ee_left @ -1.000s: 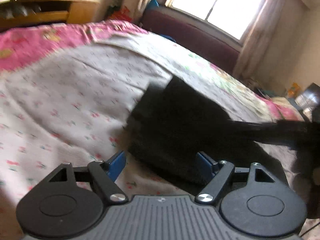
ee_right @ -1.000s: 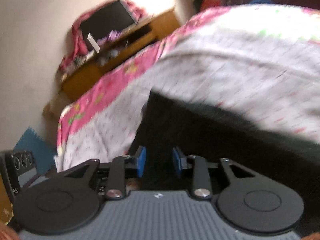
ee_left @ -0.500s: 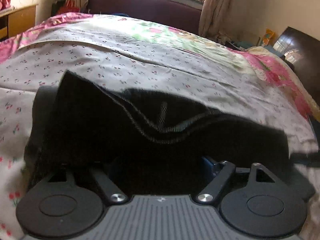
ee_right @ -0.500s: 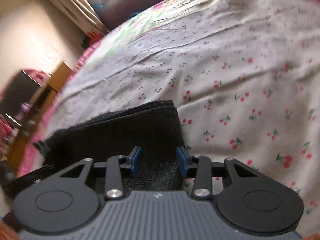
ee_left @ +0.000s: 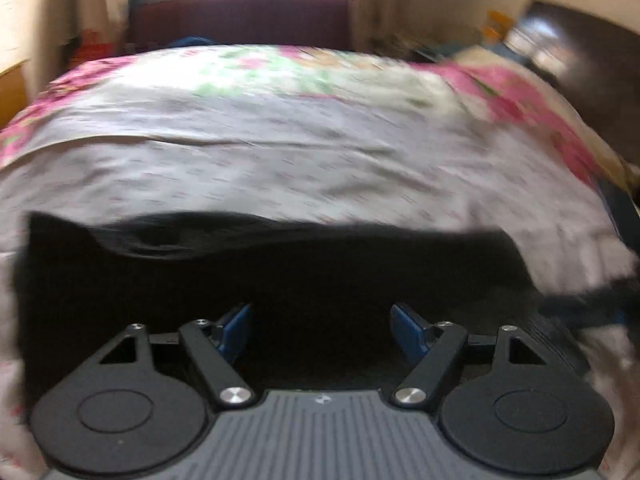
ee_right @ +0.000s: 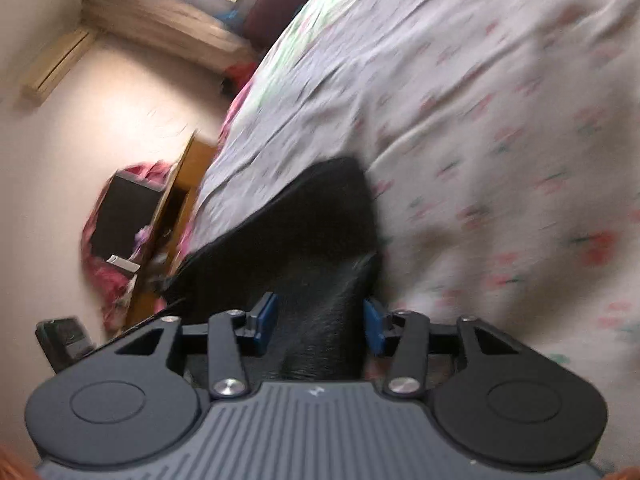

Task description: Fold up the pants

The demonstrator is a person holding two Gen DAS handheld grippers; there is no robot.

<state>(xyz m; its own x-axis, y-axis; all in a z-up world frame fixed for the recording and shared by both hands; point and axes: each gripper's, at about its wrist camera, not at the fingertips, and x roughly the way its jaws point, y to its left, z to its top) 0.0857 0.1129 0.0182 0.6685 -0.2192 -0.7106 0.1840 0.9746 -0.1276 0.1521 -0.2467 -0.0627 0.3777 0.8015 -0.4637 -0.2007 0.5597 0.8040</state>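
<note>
The black pants (ee_left: 280, 272) lie folded on the bed's cherry-print sheet (ee_left: 280, 168), filling the lower half of the left wrist view. My left gripper (ee_left: 320, 334) is open, its blue pads wide apart just over the near edge of the pants. In the right wrist view the pants (ee_right: 320, 232) run from between the fingers toward the upper left. My right gripper (ee_right: 318, 320) is open with the black cloth lying between its blue pads; the pads do not press it. Both views are blurred by motion.
A pink floral quilt (ee_left: 520, 92) edges the bed. A dark purple sofa (ee_left: 240, 20) stands under the window at the far end. A wooden desk (ee_right: 176, 200) with a dark monitor (ee_right: 124, 216) stands by the bed's left side. A dark cabinet (ee_left: 580, 40) is at the right.
My right gripper's jaws have opened wider and the view has rolled. My left gripper has pulled back slightly, its blue pads now clear of the pants. The pants lie flatter.
</note>
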